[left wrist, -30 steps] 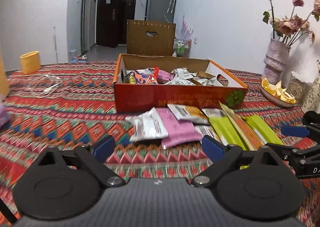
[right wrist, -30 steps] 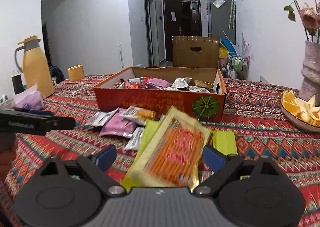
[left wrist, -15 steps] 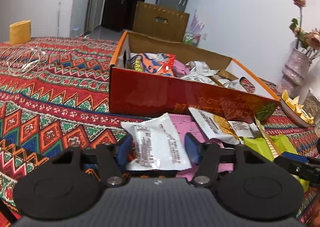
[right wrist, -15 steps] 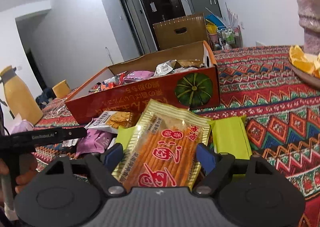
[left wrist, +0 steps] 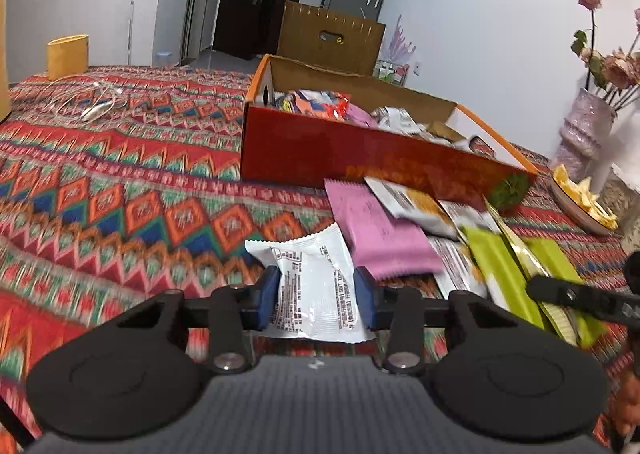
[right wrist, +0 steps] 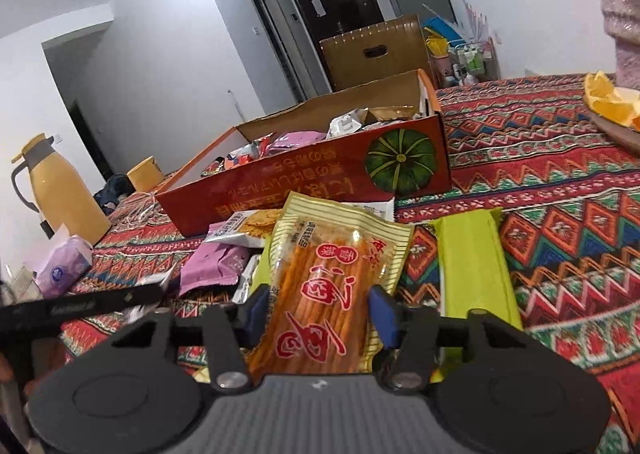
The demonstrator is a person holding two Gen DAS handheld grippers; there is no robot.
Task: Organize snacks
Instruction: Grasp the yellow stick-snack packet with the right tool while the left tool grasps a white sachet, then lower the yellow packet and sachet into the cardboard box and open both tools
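Note:
An open red cardboard box [left wrist: 360, 152] holding several snack packets stands on the patterned tablecloth; it also shows in the right wrist view [right wrist: 320, 190]. My left gripper [left wrist: 316, 296] is shut on a white snack packet [left wrist: 312, 286], held just above the cloth in front of the box. My right gripper [right wrist: 320, 310] is shut on a yellow packet of orange sticks [right wrist: 332, 286]. A pink packet [left wrist: 372, 230], a cracker packet [left wrist: 412, 206] and green packets [left wrist: 504, 278] lie loose in front of the box.
A yellow thermos [right wrist: 60, 190] and a purple tissue pack [right wrist: 64, 270] stand at the left. A plate of orange slices [left wrist: 580, 202] and a vase of flowers [left wrist: 584, 134] stand at the right. A white cable [left wrist: 88, 102] and a yellow cup [left wrist: 66, 56] lie far left.
Both grippers moved forward over the loose snacks and closed: the left on the white packet, the right on the yellow stick packet. The left has drawn its packet away from the pink one.

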